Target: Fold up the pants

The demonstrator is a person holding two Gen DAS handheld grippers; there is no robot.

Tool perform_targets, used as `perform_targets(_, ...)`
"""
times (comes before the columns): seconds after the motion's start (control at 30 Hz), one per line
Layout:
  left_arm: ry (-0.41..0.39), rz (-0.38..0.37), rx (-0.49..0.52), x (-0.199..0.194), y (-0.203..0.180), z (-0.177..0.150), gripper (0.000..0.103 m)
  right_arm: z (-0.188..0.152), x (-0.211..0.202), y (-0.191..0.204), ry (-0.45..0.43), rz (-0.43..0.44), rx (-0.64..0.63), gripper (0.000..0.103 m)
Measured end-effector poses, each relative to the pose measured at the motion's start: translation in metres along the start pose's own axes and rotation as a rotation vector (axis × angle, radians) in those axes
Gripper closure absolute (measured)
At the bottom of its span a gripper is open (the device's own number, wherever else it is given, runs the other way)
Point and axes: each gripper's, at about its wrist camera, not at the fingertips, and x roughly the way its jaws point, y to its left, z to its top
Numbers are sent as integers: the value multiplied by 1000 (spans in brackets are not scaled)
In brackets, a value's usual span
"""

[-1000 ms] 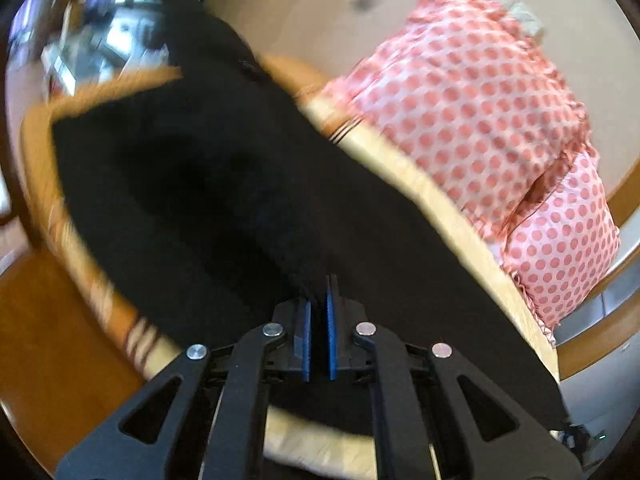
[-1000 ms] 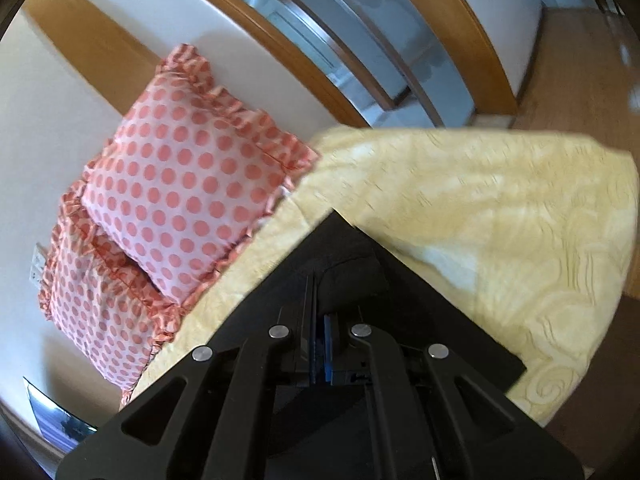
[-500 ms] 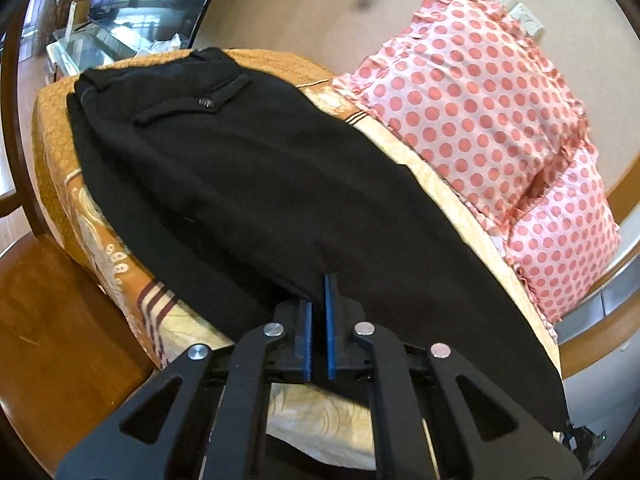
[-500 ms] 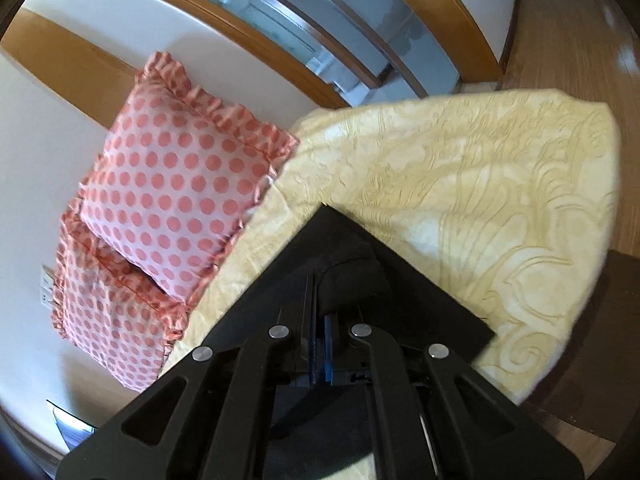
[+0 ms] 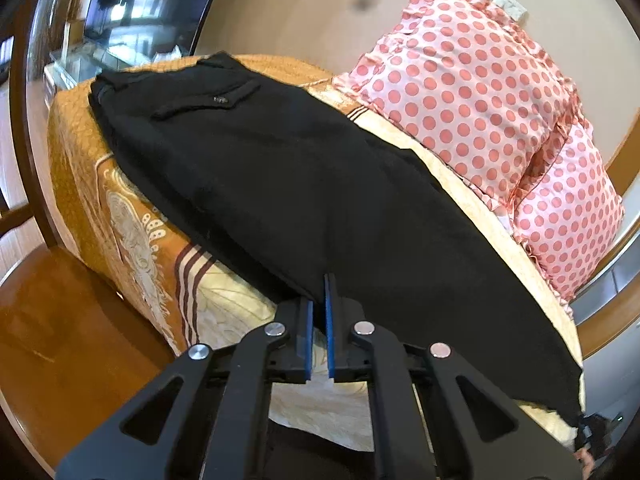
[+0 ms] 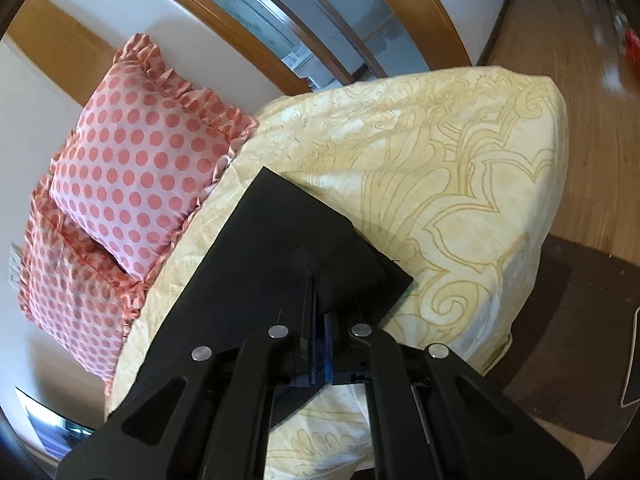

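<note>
Black pants (image 5: 288,184) lie stretched out along the bed (image 5: 132,216), waistband and back pocket at the far left end. My left gripper (image 5: 318,304) is shut, its blue pads pinching the near long edge of the pants. In the right wrist view the hem end of the pants (image 6: 296,236) lies flat on the yellow bedspread (image 6: 460,168). My right gripper (image 6: 318,320) is shut on the near hem edge of the pants.
Two pink polka-dot pillows (image 5: 480,92) lean on the wall behind the pants; they also show in the right wrist view (image 6: 136,164). The bed's edge drops to a wooden floor (image 6: 592,80) and a dark rug (image 6: 572,320). A glass cabinet (image 5: 116,20) stands beyond the waistband end.
The pants were lifted and blurred a second ago; now they lie settled flat on the bed. Both grippers have stayed shut on the cloth and drawn back slightly toward the bed's edge.
</note>
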Motion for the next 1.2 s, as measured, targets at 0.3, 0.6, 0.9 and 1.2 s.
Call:
perform_targets(0.3,-316,139,49,-58,7,12,41,9,-44,-7,-165,-57,-32,38)
perform_targets(0.6,-230,98,121,-19,-4,30,33,-5,-26,-14,-90,-3,54,60)
perform_targets(0.9,-154,66,79,5,16,21,28,-12,-13,6,-85,56,35,92)
perform_targets(1.2,-155,35,65,6,21,21,24,-122,5,236,100,587,-439,92)
